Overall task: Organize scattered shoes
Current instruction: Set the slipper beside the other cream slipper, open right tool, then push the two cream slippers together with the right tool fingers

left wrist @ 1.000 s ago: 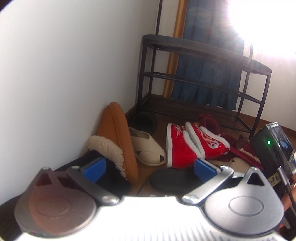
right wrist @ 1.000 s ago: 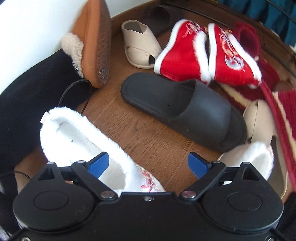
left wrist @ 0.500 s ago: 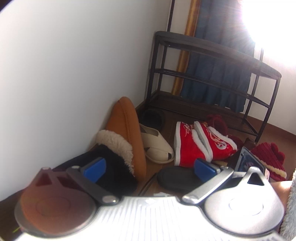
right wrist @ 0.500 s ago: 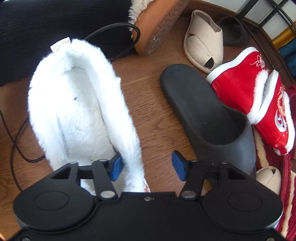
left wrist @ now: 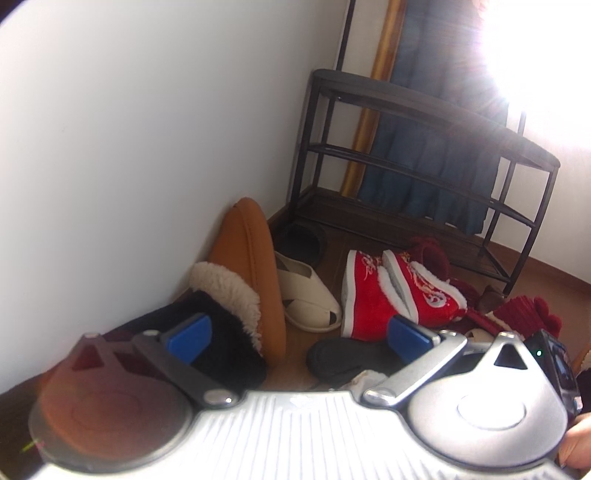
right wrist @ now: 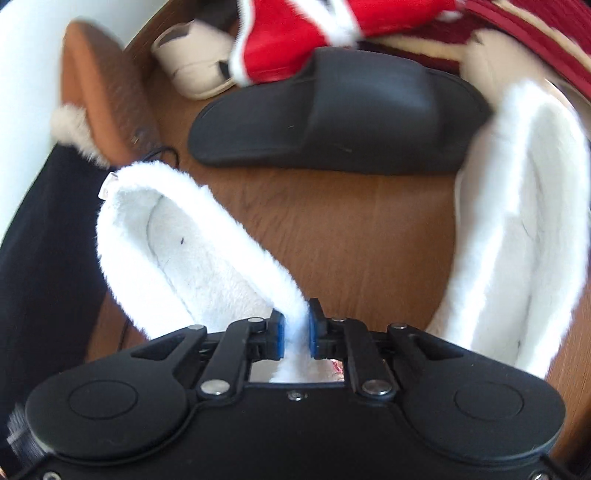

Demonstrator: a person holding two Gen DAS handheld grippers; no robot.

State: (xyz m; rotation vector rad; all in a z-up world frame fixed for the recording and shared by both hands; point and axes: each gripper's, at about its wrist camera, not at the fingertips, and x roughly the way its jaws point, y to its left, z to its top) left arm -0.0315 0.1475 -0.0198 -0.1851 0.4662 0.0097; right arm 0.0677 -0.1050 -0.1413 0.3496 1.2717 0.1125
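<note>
Now the right claw (right wrist: 294, 334) is pinching the fluffy side edge of a white furry slipper (right wrist: 192, 251), with the fur squeezed tight between its two blue pads (right wrist: 277, 338). It holds only the soft rim, not the sole, so the hold looks a bit thin. To do this step well, I think the lift should be slow and straight up, so the fur does not slip out. The slipper will likely hang down from the pinched edge and swing, so it helps to keep the hand steady. That slipper lies on the wooden floor (right wrist: 354, 251), near the bottom of the right wrist view. A second white furry slipper (right wrist: 517, 229) lies to its right, apart from it, and the two should end up side by side. Just past them lies a black slide sandal (right wrist: 332, 110), so the lifted slipper should go up and over without bumping it. Farther on are a cream sandal (right wrist: 192, 74), a red boot (right wrist: 280, 33) and a tan slipper (right wrist: 103, 92) leaning by the wall. The left claw (left wrist: 295, 334) is open and holds nothing, just waiting above the floor. From its view a dark shoe rack (left wrist: 424, 155) stands in the corner with bare shelves, and that looks like the best home for the pair.
</note>
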